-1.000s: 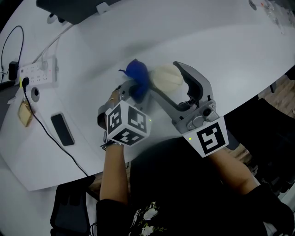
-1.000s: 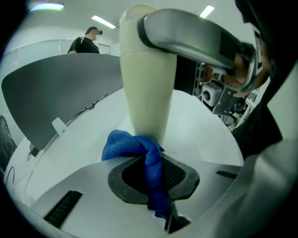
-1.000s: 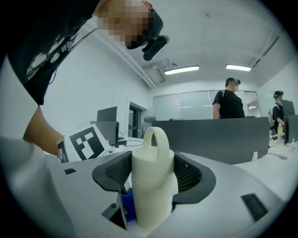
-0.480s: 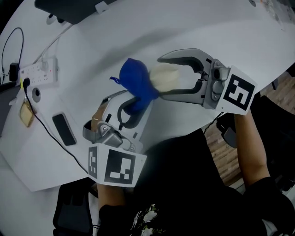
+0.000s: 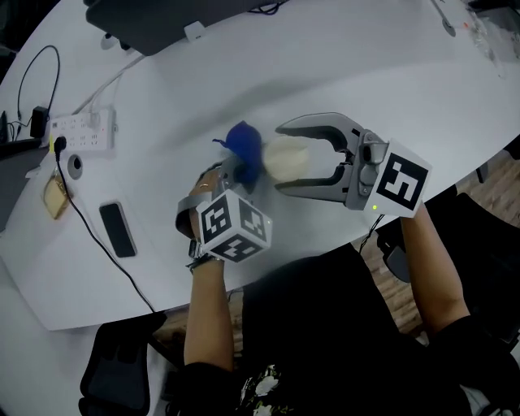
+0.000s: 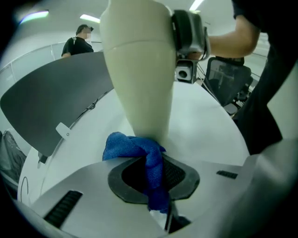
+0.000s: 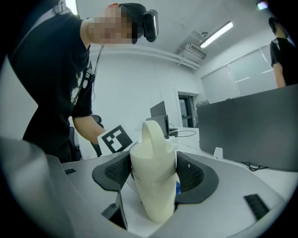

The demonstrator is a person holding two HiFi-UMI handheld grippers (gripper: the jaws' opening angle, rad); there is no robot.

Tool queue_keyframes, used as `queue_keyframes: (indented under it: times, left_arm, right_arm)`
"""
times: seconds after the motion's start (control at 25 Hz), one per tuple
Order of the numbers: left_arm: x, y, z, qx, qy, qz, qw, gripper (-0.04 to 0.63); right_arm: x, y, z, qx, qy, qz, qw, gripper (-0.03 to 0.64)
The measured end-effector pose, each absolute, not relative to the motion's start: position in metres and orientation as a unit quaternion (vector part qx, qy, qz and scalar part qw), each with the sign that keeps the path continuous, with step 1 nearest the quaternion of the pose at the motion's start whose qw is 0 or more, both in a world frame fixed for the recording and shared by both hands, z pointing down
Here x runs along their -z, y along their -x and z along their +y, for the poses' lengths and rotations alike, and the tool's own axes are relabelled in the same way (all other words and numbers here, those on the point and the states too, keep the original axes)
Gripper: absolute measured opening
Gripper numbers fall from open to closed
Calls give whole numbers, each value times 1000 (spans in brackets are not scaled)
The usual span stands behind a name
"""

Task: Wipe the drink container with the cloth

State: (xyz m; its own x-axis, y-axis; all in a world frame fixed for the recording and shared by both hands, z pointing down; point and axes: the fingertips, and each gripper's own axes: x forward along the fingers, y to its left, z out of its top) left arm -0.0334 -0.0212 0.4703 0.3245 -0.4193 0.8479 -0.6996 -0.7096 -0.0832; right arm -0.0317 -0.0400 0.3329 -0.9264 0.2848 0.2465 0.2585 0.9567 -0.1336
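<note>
Over the white surface (image 5: 366, 65), the right hand-held gripper (image 7: 154, 175) clamps the cream bottle (image 5: 286, 158) steady so the left hand-held gripper (image 6: 151, 175), pinching the blue cloth (image 5: 244, 146), can rub its side

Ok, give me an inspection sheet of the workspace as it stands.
Surface: white table, no spill seen.
Job's things: cream drink container; blue cloth touching its side.
Clutter: phone, power strip.
Grippers: left gripper shut on the blue cloth; right gripper shut on the drink container.
Cables: black cable runs from the power strip past the phone to the table's edge.
Surroundings: monitor at the far edge, office chair, a person in the background.
</note>
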Motion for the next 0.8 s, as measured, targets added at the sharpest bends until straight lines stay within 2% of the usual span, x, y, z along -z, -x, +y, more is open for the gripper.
queue_keyframes:
  times: [0.24,0.52,0.68,0.8]
  left_arm:
    - [-474,34,-22,-457,-787,-371,182,42]
    - [-475,35,-23,-451,-775,-398,194,43]
    - [-475,34,-25,-452,-774,-402,188,43]
    - [-474,35,-25,-439,-775,-410,195,43]
  right_arm:
    - [-302,18,-49,-66,52,-994,68,276]
    - [-310,5,-50,4,-171,-984,42,276]
    - [-316,30,-48,32,-184,-982,36,279]
    - [-320,31,-54,9,-194,-980,43,276]
